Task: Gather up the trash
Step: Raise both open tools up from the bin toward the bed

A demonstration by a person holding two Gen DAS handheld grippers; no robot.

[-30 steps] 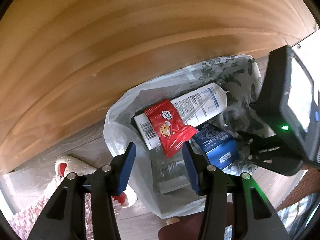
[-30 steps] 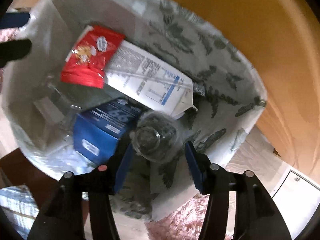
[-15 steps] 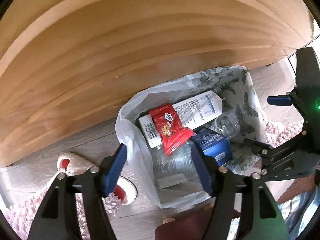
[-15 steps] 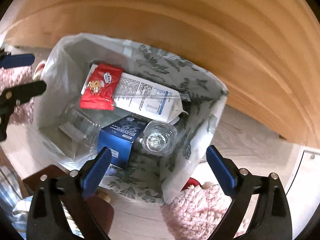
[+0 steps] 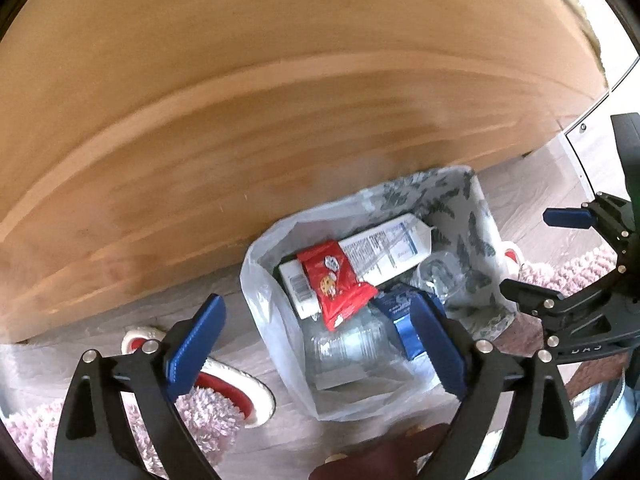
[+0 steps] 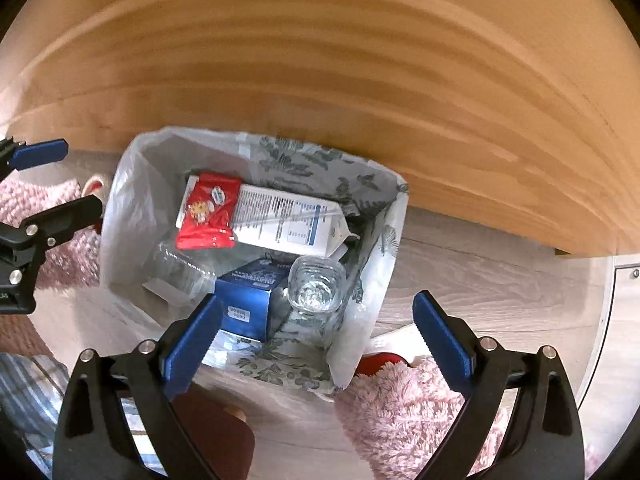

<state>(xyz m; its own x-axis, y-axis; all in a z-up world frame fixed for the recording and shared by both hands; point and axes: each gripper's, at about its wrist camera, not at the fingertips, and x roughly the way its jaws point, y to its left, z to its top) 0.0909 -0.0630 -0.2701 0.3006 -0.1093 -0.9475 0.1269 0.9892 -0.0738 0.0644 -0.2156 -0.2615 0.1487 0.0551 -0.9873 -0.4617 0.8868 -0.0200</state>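
Note:
A white plastic trash bag with a leaf print stands open on the floor. Inside lie a red snack wrapper, a white carton, a blue box, a clear bottle and a clear plastic container. My left gripper hangs above the bag, its jaws opening with nothing between them. My right gripper is open and empty above the bag. Below it the bottle stands beside the blue box, with the wrapper on the carton.
A tall wooden panel rises right behind the bag. White and red slippers and a pink fluffy rug lie on the grey wood floor beside it. A white door shows at the far right.
Both grippers have risen away from the bag and their jaws have spread wide. The clear bottle that sat between the right fingers now rests in the bag.

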